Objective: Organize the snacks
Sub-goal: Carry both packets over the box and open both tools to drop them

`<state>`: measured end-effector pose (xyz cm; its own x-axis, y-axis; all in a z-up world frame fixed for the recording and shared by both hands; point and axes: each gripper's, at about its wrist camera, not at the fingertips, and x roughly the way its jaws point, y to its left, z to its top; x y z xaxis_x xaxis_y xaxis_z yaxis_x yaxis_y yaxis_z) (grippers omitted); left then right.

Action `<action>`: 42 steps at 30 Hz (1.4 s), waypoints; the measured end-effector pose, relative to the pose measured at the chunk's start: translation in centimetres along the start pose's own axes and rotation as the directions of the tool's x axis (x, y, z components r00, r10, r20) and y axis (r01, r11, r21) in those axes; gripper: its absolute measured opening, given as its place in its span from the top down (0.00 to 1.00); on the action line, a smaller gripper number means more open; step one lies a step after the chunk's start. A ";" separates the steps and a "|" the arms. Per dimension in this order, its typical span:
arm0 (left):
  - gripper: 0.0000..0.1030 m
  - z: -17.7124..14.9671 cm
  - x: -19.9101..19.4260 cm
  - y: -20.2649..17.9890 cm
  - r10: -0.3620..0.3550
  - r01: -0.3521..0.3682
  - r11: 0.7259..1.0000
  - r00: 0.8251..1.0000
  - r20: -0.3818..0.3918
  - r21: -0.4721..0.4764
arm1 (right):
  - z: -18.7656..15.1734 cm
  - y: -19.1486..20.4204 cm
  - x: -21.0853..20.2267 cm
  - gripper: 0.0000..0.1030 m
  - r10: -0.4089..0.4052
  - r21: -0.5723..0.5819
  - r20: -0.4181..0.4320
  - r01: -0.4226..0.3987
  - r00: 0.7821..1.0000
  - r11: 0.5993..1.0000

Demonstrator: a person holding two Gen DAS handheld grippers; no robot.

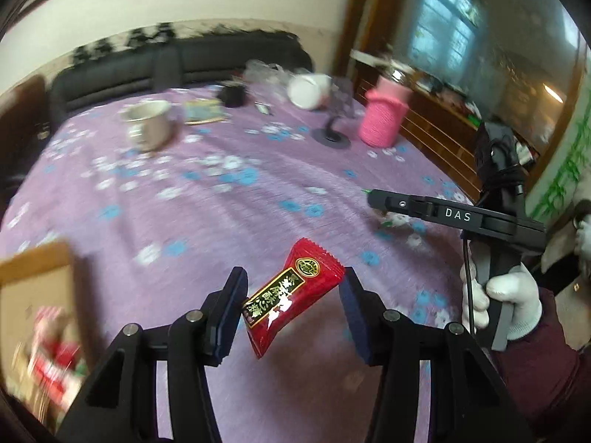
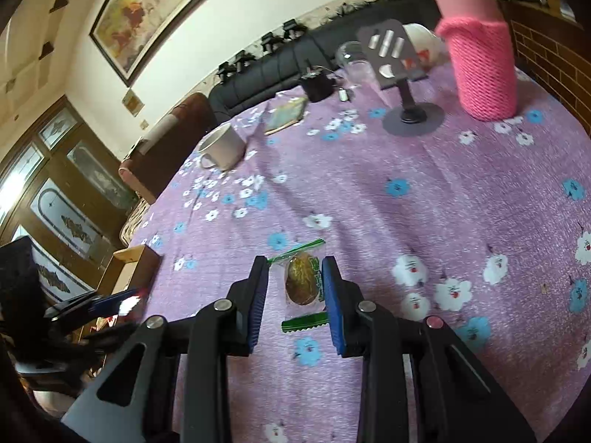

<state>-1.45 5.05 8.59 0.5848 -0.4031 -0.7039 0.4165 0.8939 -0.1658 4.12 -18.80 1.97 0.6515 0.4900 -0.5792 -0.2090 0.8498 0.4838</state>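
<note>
My left gripper holds a red candy packet with gold and black print crosswise between its two pads, lifted above the purple floral tablecloth. A cardboard box with red-wrapped snacks inside sits at the left edge. My right gripper has its jaws close around a clear packet with green ends and a brown snack inside, which lies on the cloth; the right pad touches it, the left pad stands slightly apart. The right gripper also shows in the left wrist view.
On the table's far side stand a white mug, a pink knitted-sleeve bottle, a grey phone stand, a small booklet and a black object. A black sofa lies behind. The box corner shows at the left.
</note>
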 end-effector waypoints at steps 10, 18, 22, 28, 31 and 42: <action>0.50 -7.1 -10.3 8.8 0.139 -0.091 0.945 0.981 0.133 -0.315 | -3.0 5.9 0.8 0.70 -0.001 -0.103 -0.047 -0.004 0.999 0.995; 0.50 -11.3 -13.4 15.0 0.246 -0.164 0.872 0.961 0.124 -0.461 | -4.3 15.1 2.5 0.69 0.089 -0.219 -0.118 -0.114 0.989 0.969; 0.50 -11.3 -13.2 17.8 0.284 -0.208 0.851 0.954 0.090 -0.483 | -4.7 20.1 4.9 0.69 0.139 -0.259 -0.195 -0.187 0.971 0.948; 0.50 -10.4 -12.0 21.8 0.294 -0.229 0.828 0.954 0.049 -0.513 | -6.4 27.1 10.1 0.69 0.155 -0.312 -0.304 -0.252 0.940 0.916; 0.50 -10.3 -11.3 23.1 0.295 -0.241 0.819 0.955 0.022 -0.521 | -7.0 29.1 13.2 0.69 0.161 -0.295 -0.357 -0.275 0.920 0.915; 0.36 -10.9 -11.8 24.2 0.276 -0.194 0.799 0.959 0.059 -0.569 | -6.2 31.4 20.0 0.63 0.133 -0.241 -0.390 -0.241 0.911 0.940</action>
<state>-5.88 33.56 5.29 0.7172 -0.1521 -0.6801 -0.1769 0.9042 -0.3888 6.06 18.92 1.56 0.2810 0.6353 -0.7193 -0.5290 0.7279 0.4363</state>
